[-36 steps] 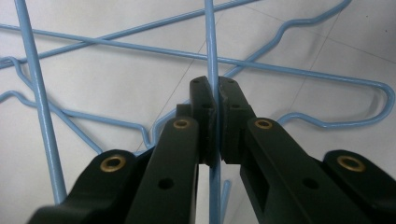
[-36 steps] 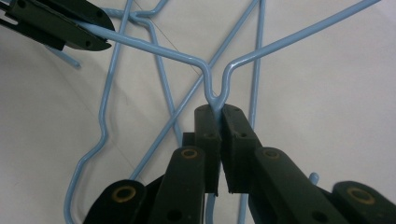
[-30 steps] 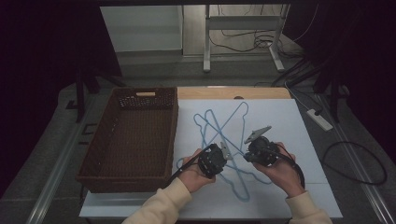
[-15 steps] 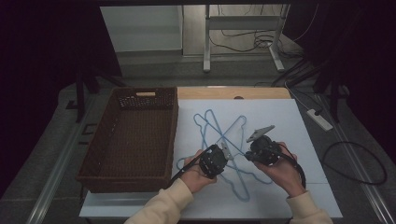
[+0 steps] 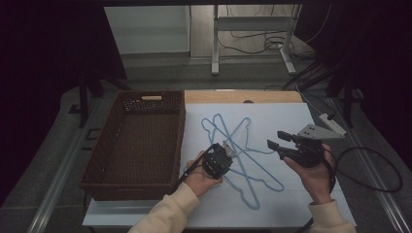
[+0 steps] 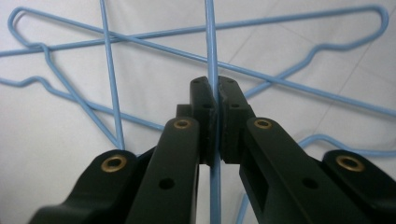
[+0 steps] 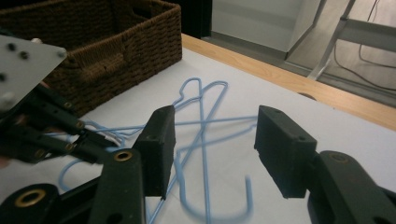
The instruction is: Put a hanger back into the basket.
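1. Our left claw (image 6: 215,100) is pressed together, pinching a wire of the blue hangers (image 6: 212,42), which runs straight ahead between its jaws.
2. Our right claw (image 7: 212,140) is spread wide and holds nothing; the hangers (image 5: 243,155) lie crossed on the white table (image 5: 286,116) just beyond and below it.
3. Further out, to the left of the left claw (image 5: 228,149), a brown wicker basket (image 5: 133,145) sits on the table.
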Available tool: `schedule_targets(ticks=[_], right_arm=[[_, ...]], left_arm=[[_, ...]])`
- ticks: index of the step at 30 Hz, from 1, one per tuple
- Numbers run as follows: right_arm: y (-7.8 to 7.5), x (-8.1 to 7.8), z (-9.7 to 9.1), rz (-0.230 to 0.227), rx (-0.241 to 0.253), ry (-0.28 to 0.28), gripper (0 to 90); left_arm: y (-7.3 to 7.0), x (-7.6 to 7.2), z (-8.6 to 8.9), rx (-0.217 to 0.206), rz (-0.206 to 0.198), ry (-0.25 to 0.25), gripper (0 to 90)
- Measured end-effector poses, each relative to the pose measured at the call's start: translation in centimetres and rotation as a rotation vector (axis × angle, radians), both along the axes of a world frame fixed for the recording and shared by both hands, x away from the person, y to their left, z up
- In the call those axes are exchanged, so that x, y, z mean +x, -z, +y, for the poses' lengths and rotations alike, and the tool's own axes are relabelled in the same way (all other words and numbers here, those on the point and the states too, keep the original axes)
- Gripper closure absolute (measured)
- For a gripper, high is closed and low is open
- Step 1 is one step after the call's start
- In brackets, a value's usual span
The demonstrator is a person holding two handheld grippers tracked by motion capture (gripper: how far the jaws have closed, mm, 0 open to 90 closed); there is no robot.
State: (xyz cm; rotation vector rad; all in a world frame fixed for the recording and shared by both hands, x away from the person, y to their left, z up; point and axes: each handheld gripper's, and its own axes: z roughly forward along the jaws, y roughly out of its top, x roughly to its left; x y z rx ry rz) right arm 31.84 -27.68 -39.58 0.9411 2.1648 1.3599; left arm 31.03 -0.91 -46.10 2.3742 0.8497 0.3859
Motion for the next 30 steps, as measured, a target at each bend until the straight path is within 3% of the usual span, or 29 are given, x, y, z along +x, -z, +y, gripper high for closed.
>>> schedule_targets(ticks=[1,3,16,17,21,24,30], right_arm=[[0.1,0.0,-0.3,0.003,0.004,0.002,45.7],[0.4,0.0,-0.9,0.013,-0.004,-0.006,44.0],[2.4,-0.4,-2.7,0.04,-0.001,-0.021,41.2],[3.0,-0.6,-2.9,0.048,-0.008,-0.017,40.8],[4.4,-1.0,-3.2,0.069,-0.027,-0.009,40.3],[5.5,-1.2,-3.5,0.093,-0.036,0.007,40.1],[6.1,-1.4,-3.6,0.099,-0.057,0.011,39.3]], left_arm=[[-0.1,0.3,0.4,-0.032,0.009,-0.013,86.8],[-0.2,0.3,0.7,-0.051,0.01,-0.023,86.8],[-1.6,0.3,1.7,-0.1,-0.025,-0.054,86.8],[-2.1,0.3,2.1,-0.122,-0.029,-0.058,86.8],[-3.1,-0.1,2.7,-0.141,-0.048,-0.054,86.8],[-4.7,-0.6,3.6,-0.183,-0.075,-0.052,86.8],[-6.4,-1.0,5.4,-0.257,-0.085,-0.054,86.8]])
